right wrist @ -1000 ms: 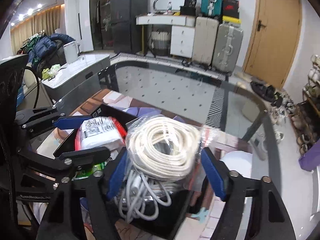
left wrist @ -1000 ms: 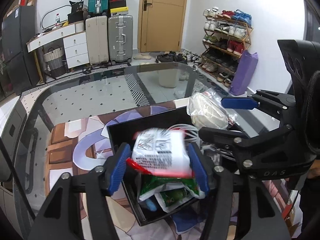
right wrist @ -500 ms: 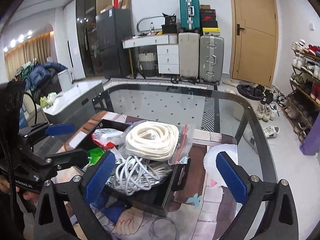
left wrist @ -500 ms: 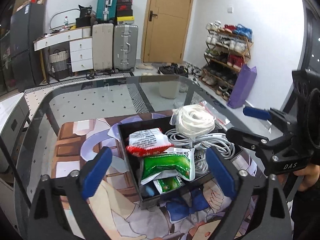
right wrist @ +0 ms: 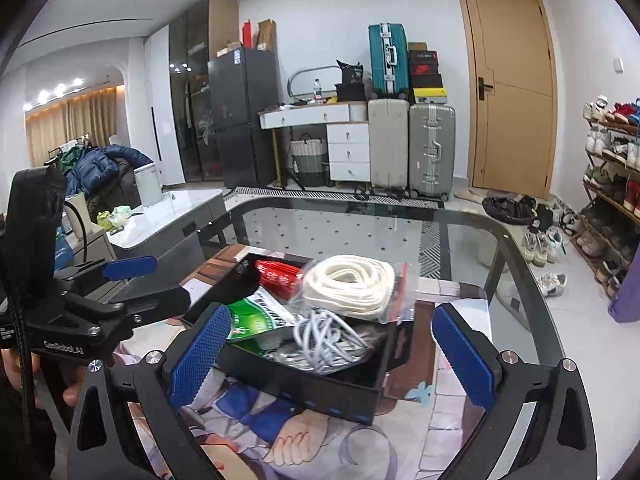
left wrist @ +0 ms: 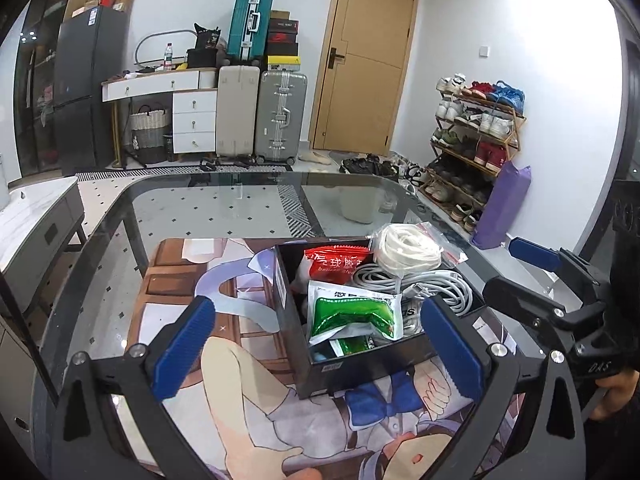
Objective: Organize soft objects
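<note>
The left gripper [left wrist: 318, 346] stands with its blue-padded jaws spread wide; they have just been opening, and nothing is gripped between them. It hangs short of the near left corner of a black box [left wrist: 360, 368], apart from the contents. The box sits on a printed cartoon mat [left wrist: 240, 392] laid over a glass table [left wrist: 224, 204].

Contents of the box, left to right in the left wrist view: a red-and-white packet [left wrist: 336, 264] at the far left, tilted against the wall; a green-and-white pouch [left wrist: 352, 316] in front of it, lying over a second green pouch [left wrist: 352, 346] near the front wall; a tangle of grey cable [left wrist: 432, 286] filling the right half; a clear zip bag holding a coil of white rope [left wrist: 408, 248] resting on top of the cable at the far right, its edge reaching over the box rim.

The right gripper [right wrist: 326, 350] is likewise spread wide and grips nothing. Its jaws opened within the last second and now stand at full width, short of the box's near wall [right wrist: 320, 392], with the rope bag [right wrist: 348, 288] and cable [right wrist: 328, 336] visible beyond the fingertips, untouched. A hand [left wrist: 612, 392] holds this gripper's handle at the right edge of the left wrist view.
</note>
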A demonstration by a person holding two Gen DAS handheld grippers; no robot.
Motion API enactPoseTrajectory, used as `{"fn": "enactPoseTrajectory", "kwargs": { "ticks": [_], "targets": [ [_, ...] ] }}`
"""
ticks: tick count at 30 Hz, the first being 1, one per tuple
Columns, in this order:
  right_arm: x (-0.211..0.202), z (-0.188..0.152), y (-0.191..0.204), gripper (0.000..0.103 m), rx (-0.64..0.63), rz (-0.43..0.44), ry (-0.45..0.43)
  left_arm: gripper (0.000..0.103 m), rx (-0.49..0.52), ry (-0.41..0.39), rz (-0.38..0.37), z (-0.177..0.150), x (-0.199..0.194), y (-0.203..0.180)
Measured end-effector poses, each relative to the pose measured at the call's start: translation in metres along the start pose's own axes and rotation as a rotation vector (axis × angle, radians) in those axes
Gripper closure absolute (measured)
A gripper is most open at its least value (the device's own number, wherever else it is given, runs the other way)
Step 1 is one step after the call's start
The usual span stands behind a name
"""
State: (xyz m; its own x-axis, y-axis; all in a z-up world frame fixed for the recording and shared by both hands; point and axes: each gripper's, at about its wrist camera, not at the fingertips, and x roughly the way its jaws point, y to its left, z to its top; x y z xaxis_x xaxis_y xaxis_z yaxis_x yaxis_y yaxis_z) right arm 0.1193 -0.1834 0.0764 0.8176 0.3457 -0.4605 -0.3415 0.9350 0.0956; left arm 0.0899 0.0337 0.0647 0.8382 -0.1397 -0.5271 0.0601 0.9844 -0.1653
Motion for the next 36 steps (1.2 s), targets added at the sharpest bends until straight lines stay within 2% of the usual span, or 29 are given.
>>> {"fn": "enactPoseTrajectory", "kwargs": {
  "ticks": [8, 14, 19, 36],
  "targets": [
    [-0.003, -0.010, 0.003, 0.001, -0.009, -0.001, -0.031, 0.000, -0.010, -0.023, 0.008, -0.008, -0.004, 0.004],
    [0.004, -0.017, 0.001, 0.001, -0.006, -0.014, -0.013, 0.000, -0.011, -0.037, 0.031, -0.014, 0.002, 0.002],
    [0.006, -0.021, 0.000, 0.001, -0.011, -0.024, -0.028, 0.000, 0.019, -0.055, 0.063, -0.016, 0.004, -0.002],
    [0.006, -0.029, -0.007, 0.001, -0.009, -0.041, -0.077, 0.000, 0.037, -0.123, 0.091, -0.021, 0.005, -0.001]
  ]
}}
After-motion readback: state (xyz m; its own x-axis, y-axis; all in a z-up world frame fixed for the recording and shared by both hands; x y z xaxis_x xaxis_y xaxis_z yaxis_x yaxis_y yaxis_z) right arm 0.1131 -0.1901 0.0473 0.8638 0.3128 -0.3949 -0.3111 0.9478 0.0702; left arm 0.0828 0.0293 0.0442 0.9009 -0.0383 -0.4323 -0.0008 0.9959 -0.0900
